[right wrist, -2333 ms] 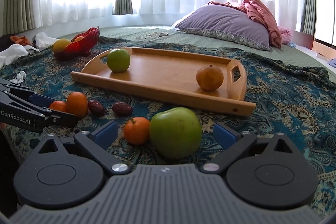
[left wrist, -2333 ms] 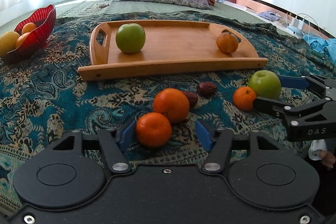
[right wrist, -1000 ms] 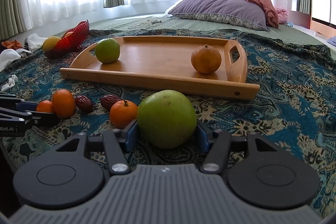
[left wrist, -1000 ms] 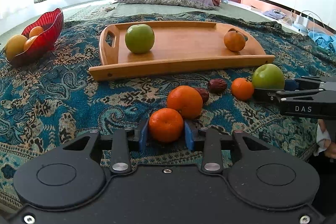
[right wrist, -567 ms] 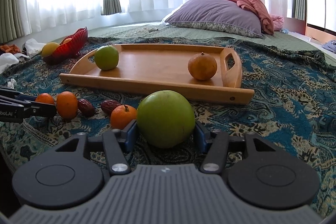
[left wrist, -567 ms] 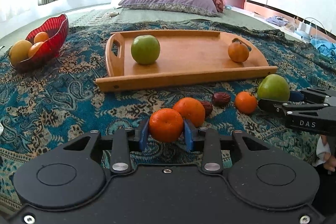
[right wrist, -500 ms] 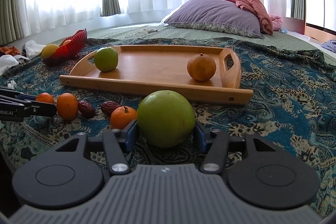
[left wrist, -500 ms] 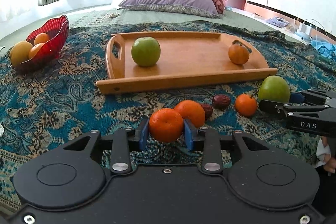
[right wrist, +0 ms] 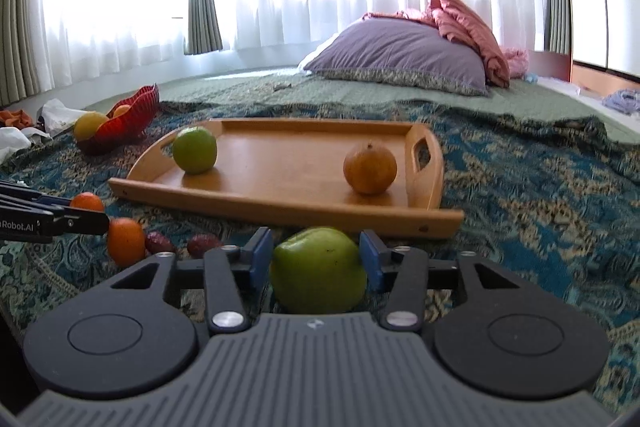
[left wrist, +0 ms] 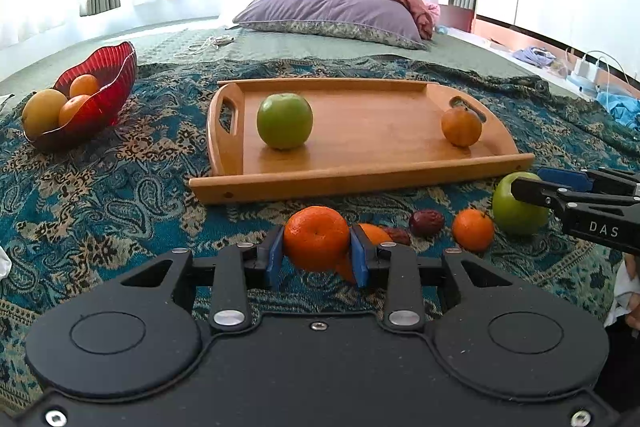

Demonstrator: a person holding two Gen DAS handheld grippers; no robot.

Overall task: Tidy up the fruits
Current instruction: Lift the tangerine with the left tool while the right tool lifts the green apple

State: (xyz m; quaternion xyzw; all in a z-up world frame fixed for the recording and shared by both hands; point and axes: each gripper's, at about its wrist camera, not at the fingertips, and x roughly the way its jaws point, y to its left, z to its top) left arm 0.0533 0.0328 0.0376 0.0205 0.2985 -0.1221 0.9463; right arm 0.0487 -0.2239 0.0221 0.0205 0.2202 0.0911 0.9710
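My left gripper (left wrist: 316,259) is shut on a mandarin (left wrist: 316,243), its blue pads pressing both sides. A second orange (left wrist: 374,233) lies just behind it, half hidden. My right gripper (right wrist: 316,259) has a green apple (right wrist: 318,271) between its pads; its jaws are closing and touch the apple on both sides. The left wrist view shows that apple (left wrist: 516,215) and the right gripper (left wrist: 560,187) at the right. A wooden tray (left wrist: 360,179) beyond holds another green apple (left wrist: 284,121) and an orange (left wrist: 461,126).
Two dark dates (left wrist: 426,222) and a small mandarin (left wrist: 473,229) lie on the patterned blanket between the grippers. A red bowl (left wrist: 100,83) with several fruits sits at the far left. A purple pillow (left wrist: 332,11) lies behind the tray.
The right jaws have narrowed on the green apple, which now sits lower between them. Both views have tipped up a little. The left gripper still holds the mandarin.
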